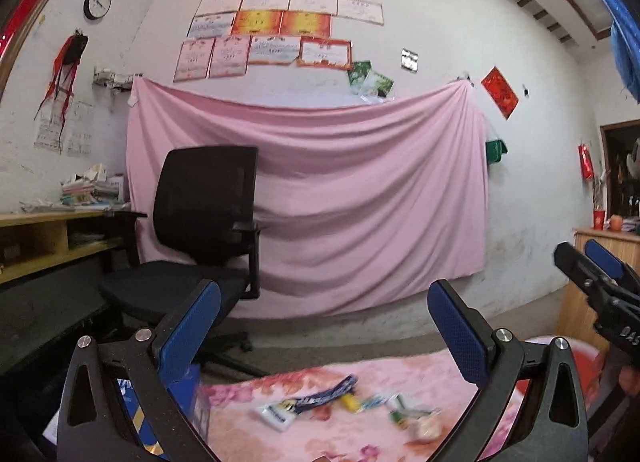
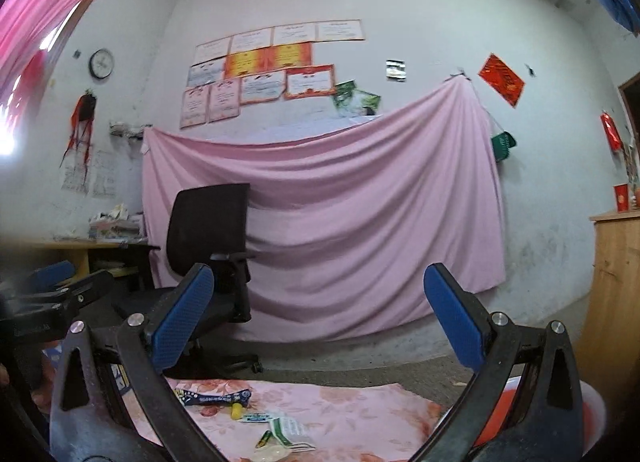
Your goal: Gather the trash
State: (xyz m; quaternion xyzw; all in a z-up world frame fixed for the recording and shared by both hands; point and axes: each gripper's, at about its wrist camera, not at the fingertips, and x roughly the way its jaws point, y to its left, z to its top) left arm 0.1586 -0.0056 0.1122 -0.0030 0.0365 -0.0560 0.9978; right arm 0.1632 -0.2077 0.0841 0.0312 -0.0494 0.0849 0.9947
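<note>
left gripper (image 1: 324,322) spread, raised, level | right gripper (image 2: 320,310) spread, raised | wrappers (image 1: 344,406) below

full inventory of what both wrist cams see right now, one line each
wrappers: several, blue, white, green and yellow, scattered on the floral cloth
floral cloth: one, pink, on the surface below both grippers
basin: one, red with a white rim, right of the cloth
office chair: one, black, left of centre on the floor
sheet: one, pink, hung on the back wall
certificates: about a dozen, white, red and orange, on the wall above the sheet
clock: one, black rim, upper left wall
desk: one, wood, far left, papers stacked on top
cabinet: one, wood, far right
left gripper: blue pads, open, empty
right gripper: blue pads, open, empty
</note>
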